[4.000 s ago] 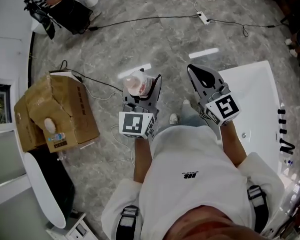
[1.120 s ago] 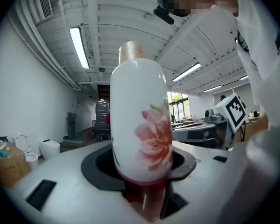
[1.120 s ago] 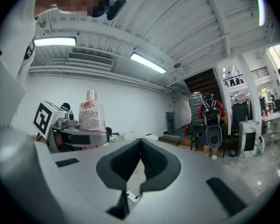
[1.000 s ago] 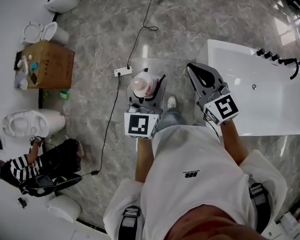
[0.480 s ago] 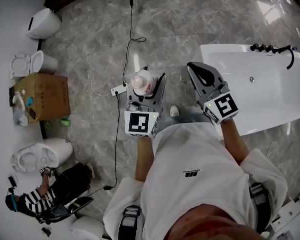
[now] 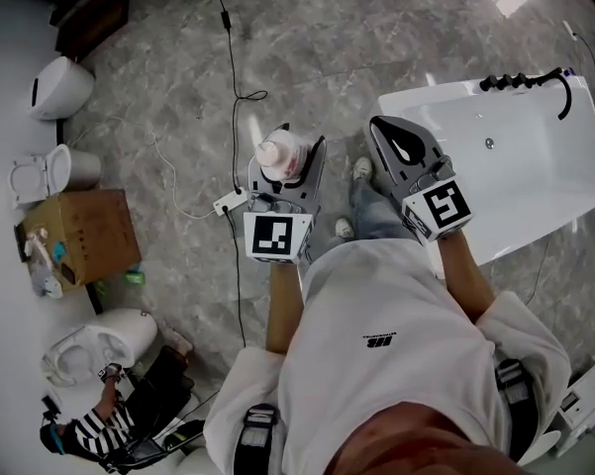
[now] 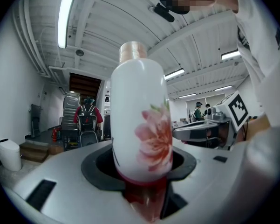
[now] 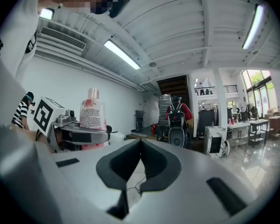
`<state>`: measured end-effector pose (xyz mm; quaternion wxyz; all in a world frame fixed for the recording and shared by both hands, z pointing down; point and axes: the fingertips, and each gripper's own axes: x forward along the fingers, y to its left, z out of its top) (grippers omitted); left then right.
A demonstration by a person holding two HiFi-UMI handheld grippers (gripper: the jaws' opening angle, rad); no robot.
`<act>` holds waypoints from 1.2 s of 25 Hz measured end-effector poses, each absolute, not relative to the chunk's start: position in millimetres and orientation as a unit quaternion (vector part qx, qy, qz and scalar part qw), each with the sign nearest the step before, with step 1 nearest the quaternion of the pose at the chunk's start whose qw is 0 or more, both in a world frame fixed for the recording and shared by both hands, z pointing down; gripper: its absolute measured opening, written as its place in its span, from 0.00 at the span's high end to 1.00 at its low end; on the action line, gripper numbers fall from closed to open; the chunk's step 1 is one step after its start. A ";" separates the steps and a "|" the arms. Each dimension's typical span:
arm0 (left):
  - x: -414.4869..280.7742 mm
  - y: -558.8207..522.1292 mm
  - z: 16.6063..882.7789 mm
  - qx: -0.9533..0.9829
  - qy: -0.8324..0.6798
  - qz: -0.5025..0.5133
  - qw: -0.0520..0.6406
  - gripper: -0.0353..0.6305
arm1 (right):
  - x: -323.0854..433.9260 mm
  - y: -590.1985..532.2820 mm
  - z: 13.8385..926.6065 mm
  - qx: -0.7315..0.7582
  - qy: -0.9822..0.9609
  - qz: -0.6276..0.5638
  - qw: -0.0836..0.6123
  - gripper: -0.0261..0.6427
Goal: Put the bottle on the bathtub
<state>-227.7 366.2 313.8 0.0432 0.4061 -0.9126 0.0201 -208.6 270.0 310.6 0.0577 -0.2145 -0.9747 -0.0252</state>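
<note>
Left hand-held gripper clamped on white plastic bottle with pink flower print, frame centre, long axis vertical, cap toward the head camera. White rectangular bathtub lies to its right, upper right of frame, apart from the bottle. Right hand-held gripper, jaws together and empty, is nearer the tub, so the bottle likely travels rightward.

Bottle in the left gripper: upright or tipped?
Upright: the bottle stands cap uppermost, clamped in the left gripper, in both gripper views.
</note>
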 end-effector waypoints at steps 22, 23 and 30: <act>-399.8 242.1 303.2 0.396 -0.917 0.030 0.040 0.62 | -379.8 155.3 308.5 -0.236 -0.970 -0.028 0.048 0.97; -405.1 237.0 301.7 0.398 -0.916 0.031 0.038 0.62 | -384.5 151.1 307.0 -0.236 -0.970 -0.029 0.046 0.97; -433.3 201.5 299.1 0.428 -0.902 0.038 0.038 0.62 | -404.8 119.8 297.4 -0.198 -0.979 -0.022 0.034 0.97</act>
